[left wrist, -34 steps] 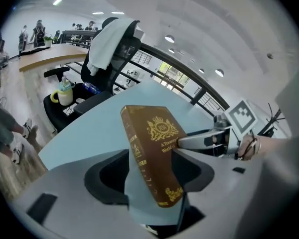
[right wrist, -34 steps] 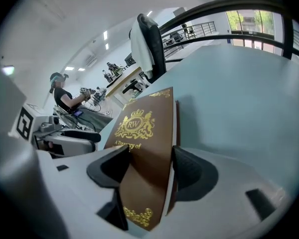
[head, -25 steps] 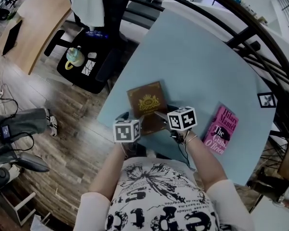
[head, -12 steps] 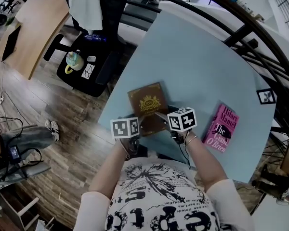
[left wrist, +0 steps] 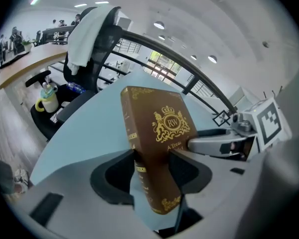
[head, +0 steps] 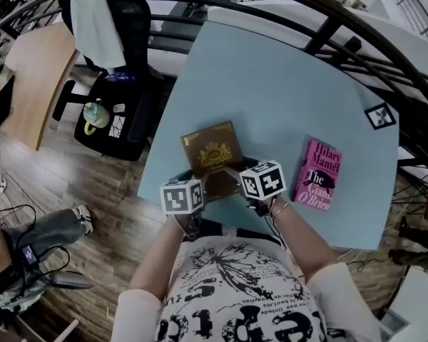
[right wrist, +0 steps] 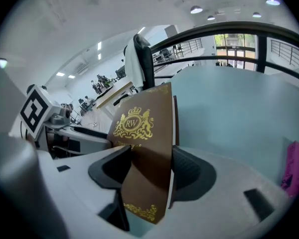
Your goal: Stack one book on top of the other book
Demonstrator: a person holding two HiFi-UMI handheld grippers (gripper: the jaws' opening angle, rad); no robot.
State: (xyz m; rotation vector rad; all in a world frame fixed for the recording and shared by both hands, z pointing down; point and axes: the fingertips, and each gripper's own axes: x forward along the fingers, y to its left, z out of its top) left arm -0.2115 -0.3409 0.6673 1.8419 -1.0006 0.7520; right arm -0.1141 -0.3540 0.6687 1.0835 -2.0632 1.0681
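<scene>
- The left tongs (left wrist: 152, 169) had just been closing, and their jaws were now pressed on the near edge of the brown book (left wrist: 157, 133), one on the cover and one underneath, at the spine-side corner.
- The right tongs (right wrist: 147, 172) had likewise been drawn further in and were clamped on the same near edge, at the other corner.
- A second before, both tongs had been held at the book's near edge with the jaws wider; the grip was judged to have been completed only in this last second.
- In both gripper views the near end of the brown book was seen tipped up off the desk (head: 271, 84). Whether its far edge was still resting there could not be told.
- The pink book (head: 317, 184) had been left untouched, flat on the desk, well apart to the right of the brown book.
- The pick-up was therefore judged to be done and the lift just begun. The carry across to the pink book and the setting down on top of it were still to be made.
</scene>
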